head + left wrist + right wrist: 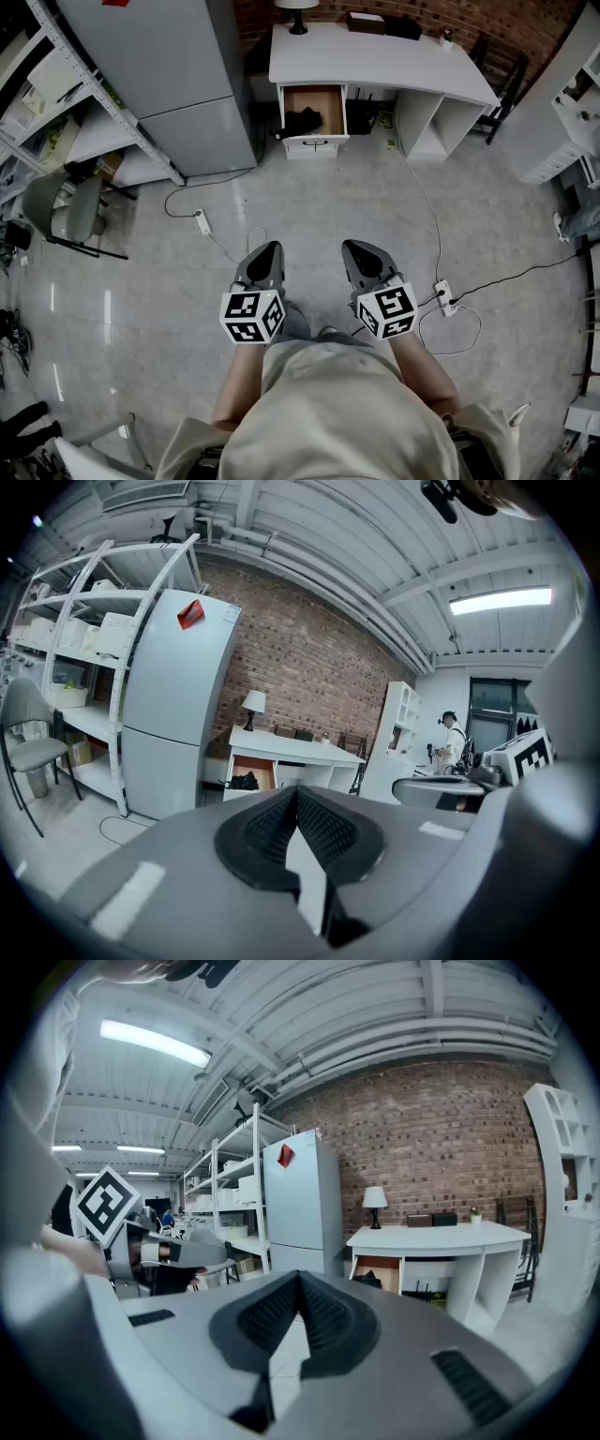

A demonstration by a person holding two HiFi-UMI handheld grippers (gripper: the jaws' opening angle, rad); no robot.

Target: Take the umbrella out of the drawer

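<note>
A black folded umbrella (302,122) lies in the open wooden drawer (323,98) of a white desk (375,61) across the room. My left gripper (271,247) and right gripper (355,247) hang side by side over the floor, far short of the desk, both shut and holding nothing. In the left gripper view the shut jaws (296,791) point toward the drawer (261,772), where the dark umbrella (244,782) shows. From the right gripper (300,1279) the drawer (384,1270) sits ahead and slightly right, with the umbrella (367,1280) only a small dark shape.
A grey fridge (178,84) stands left of the desk, with metal shelving (66,103) and a chair (70,211) further left. Power strips (443,298) and cables (200,221) lie on the floor. A lamp (297,14) stands on the desk. A distant person (450,742) stands by white shelves.
</note>
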